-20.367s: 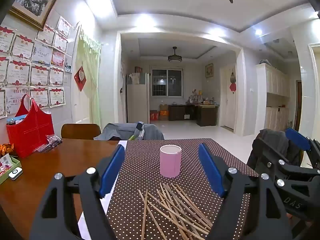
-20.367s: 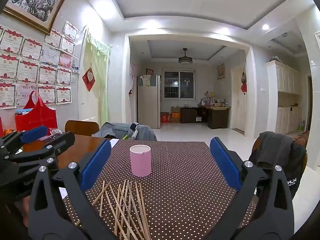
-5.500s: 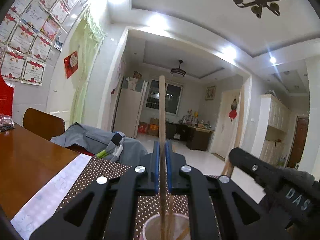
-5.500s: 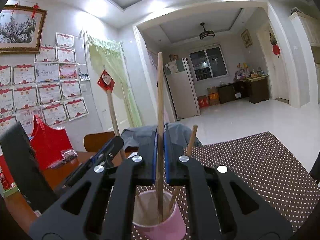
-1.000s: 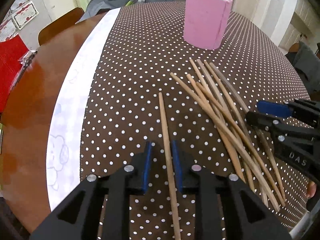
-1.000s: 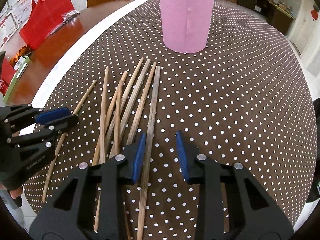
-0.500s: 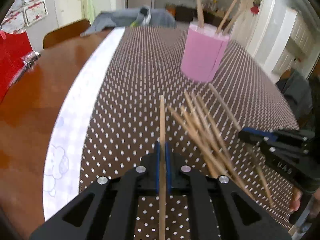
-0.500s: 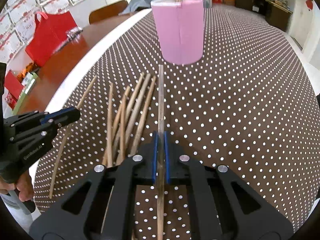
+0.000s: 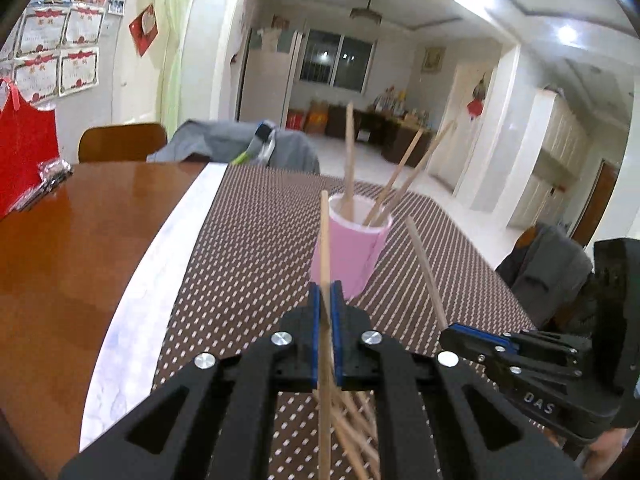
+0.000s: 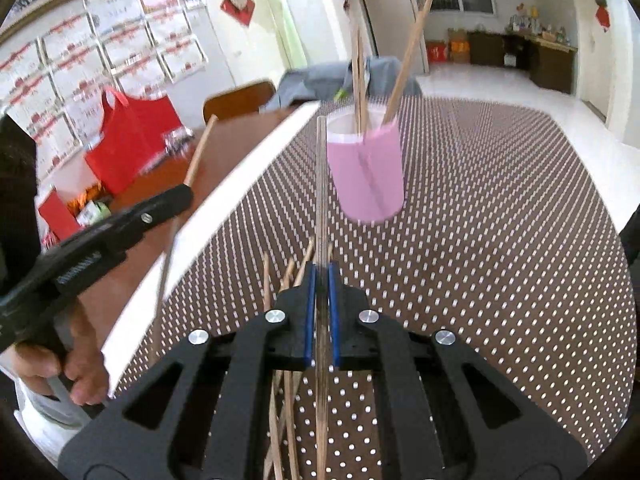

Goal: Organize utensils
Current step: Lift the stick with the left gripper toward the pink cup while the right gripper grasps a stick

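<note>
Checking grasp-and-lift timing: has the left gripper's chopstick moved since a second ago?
Yes. The chopstick has come up off the dotted tablecloth, clamped in the left gripper, its tip now overlapping the pink cup.

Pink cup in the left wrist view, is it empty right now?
No, the pink cup already holds three chopsticks standing in it.

A brown tablecloth with white polka dots [image 9: 248, 248] has a white border along its left edge. The cylindrical cup [image 9: 348, 252] is pink, the wooden chopsticks [image 10: 280, 412] tan, the tabletop [image 9: 72, 240] glossy reddish-brown, the bag [image 10: 128, 140] red.
</note>
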Motion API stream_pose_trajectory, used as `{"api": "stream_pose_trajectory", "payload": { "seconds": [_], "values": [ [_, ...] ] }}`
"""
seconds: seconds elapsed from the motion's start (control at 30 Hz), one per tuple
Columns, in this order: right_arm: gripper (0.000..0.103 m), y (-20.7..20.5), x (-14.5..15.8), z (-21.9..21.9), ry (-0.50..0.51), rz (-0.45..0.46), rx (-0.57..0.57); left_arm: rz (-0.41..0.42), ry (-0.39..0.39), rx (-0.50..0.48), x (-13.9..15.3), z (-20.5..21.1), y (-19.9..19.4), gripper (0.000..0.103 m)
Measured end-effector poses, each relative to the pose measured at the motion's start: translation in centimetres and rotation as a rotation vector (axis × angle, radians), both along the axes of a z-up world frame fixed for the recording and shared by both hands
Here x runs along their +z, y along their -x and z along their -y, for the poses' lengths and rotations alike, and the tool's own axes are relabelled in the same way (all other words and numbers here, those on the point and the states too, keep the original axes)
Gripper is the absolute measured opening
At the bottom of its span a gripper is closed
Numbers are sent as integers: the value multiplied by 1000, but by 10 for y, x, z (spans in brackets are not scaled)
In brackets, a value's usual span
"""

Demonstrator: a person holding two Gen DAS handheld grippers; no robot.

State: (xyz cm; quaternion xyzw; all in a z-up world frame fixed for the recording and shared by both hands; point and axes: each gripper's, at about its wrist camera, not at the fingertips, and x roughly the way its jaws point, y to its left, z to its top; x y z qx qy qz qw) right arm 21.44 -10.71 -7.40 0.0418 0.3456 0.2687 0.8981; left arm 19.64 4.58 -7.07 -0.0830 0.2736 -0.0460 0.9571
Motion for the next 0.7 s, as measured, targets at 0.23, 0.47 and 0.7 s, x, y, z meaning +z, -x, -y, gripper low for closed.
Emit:
{"api": "stream_pose_trajectory", "payload": {
  "seconds": [0.23,0.47,0.7],
  "values": [
    [7,-1,32,11,-105,154,-71,137,23,-34,25,14,-14,6],
    [7,-21,55,10,-163,263,-109,243,41,-58,48,26,-40,6],
    [7,-47,72,3,-220,379,-143,353,54,-64,62,30,-64,6]
  ]
}}
